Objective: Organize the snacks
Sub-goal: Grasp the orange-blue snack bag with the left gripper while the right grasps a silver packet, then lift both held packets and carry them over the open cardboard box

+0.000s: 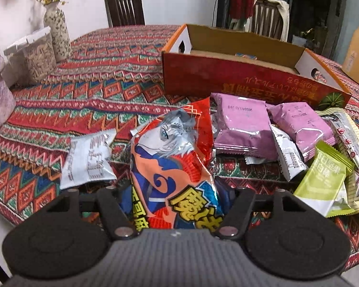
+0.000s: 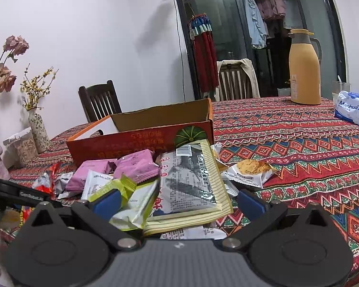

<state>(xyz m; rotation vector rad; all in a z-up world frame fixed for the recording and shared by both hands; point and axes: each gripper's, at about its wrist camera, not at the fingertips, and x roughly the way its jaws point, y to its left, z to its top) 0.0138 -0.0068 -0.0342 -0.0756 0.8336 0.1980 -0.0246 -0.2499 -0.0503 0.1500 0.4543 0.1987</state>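
Observation:
A pile of snack packets lies on the patterned tablecloth in front of an open red cardboard box (image 1: 239, 79) (image 2: 136, 141). My left gripper (image 1: 174, 196) is shut on a red, orange and blue cartoon snack bag (image 1: 172, 167) that stands up between its fingers. Two purple packets (image 1: 244, 129) (image 2: 134, 167), a silver packet (image 1: 88, 160) and a green packet (image 1: 323, 184) lie around it. My right gripper (image 2: 179, 201) is open, its blue pads either side of a large cream-edged silver packet (image 2: 191, 186) and a green packet (image 2: 131, 205). A cracker packet (image 2: 249, 169) lies to the right.
A flowered vase (image 1: 56, 31) and a clear container of seeds (image 1: 36, 57) stand at the far left. A tan thermos (image 2: 304, 69) and a tissue pack (image 2: 351, 107) stand at the far right. Wooden chairs (image 1: 124, 4) stand behind the table.

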